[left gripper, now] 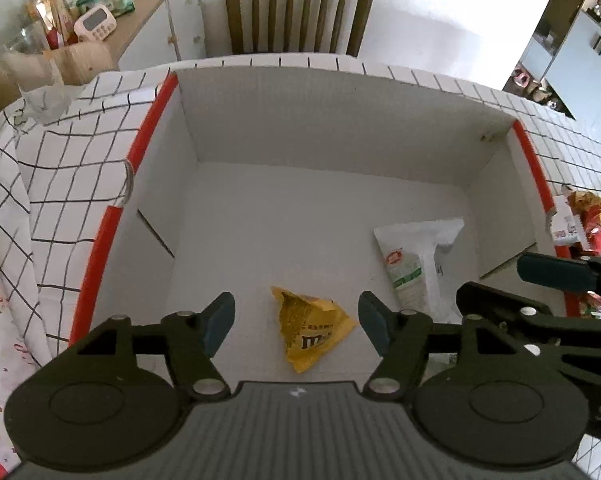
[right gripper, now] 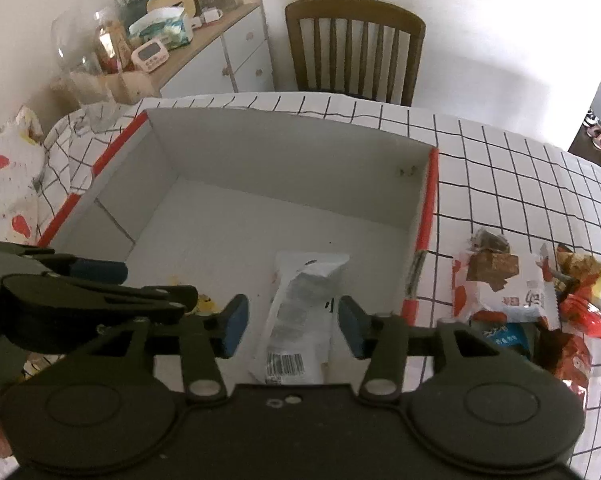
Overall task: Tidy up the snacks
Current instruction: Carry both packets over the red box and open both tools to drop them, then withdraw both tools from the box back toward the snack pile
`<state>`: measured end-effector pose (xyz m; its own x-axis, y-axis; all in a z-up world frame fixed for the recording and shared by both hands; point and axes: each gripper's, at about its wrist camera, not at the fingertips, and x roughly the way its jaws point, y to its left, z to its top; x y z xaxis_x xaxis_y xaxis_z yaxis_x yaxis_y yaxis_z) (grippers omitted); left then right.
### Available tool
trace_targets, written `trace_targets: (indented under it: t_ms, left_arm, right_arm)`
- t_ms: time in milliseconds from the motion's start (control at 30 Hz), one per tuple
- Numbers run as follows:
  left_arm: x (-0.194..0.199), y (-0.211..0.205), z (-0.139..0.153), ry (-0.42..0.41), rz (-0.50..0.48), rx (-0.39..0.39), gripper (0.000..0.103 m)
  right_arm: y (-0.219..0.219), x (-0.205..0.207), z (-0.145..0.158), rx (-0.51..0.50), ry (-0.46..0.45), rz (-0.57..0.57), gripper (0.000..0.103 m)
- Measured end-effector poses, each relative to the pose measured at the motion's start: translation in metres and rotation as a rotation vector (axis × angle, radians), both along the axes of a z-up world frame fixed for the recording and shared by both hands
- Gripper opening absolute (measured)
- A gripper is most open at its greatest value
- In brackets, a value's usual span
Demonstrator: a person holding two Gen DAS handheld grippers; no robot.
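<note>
A white cardboard box point(left gripper: 300, 128) with red edges stands on the checked tablecloth; it also shows in the right wrist view point(right gripper: 284, 160). On its floor lie a yellow M&M's packet point(left gripper: 312, 330) and a white snack packet point(left gripper: 418, 264), also seen in the right wrist view point(right gripper: 300, 312). My left gripper point(left gripper: 296, 326) is open above the yellow packet, holding nothing. My right gripper point(right gripper: 292, 326) is open above the white packet, holding nothing. Each gripper shows at the edge of the other's view.
Several loose snack packets point(right gripper: 540, 296) lie on the tablecloth point(right gripper: 520, 184) right of the box. A wooden chair point(right gripper: 356, 48) stands behind the table. A cluttered sideboard point(right gripper: 204, 40) is at the back left.
</note>
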<state>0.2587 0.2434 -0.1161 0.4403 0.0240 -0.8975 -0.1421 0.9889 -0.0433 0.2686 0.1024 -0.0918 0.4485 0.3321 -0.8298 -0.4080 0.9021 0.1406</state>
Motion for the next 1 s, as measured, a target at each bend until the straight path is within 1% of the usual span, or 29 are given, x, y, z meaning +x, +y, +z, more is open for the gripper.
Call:
trace_targets:
  t_ms: [133,267,333,433,533,700,800,933,1000]
  left_arm:
    - [-0.007,-0.001,0.011,-0.033,-0.001,-0.008,0.068]
    - [-0.015,-0.003,0.023,-0.068,-0.016,-0.008,0.068]
    - [-0.020,-0.006,0.031,-0.087,-0.020,-0.010,0.068]
    - [-0.027,-0.009,0.041,-0.113,-0.026,-0.019,0.070]
    - [-0.034,-0.014,0.052,-0.141,-0.039,-0.006,0.071]
    - [-0.047,-0.024,0.070,-0.182,-0.055,0.021,0.074]
    - [-0.055,-0.031,0.080,-0.204,-0.051,0.030,0.076]
    - [-0.065,-0.042,0.092,-0.231,-0.040,0.029,0.077]
    - [-0.071,-0.049,0.098,-0.243,-0.036,0.018,0.080]
  right_arm:
    - [-0.005,-0.007,0.010,0.018,-0.016,-0.005,0.062]
    - [-0.012,-0.014,0.022,0.037,-0.032,-0.012,0.065]
    - [-0.015,-0.018,0.028,0.047,-0.042,-0.017,0.070]
    - [-0.020,-0.025,0.037,0.065,-0.056,-0.024,0.075]
    - [-0.026,-0.032,0.045,0.080,-0.069,-0.031,0.080]
    - [-0.036,-0.044,0.059,0.109,-0.086,-0.038,0.085]
    - [-0.043,-0.051,0.067,0.128,-0.096,-0.031,0.092]
    - [-0.055,-0.060,0.077,0.145,-0.112,-0.009,0.095]
    - [-0.063,-0.064,0.083,0.158,-0.118,-0.004,0.096]
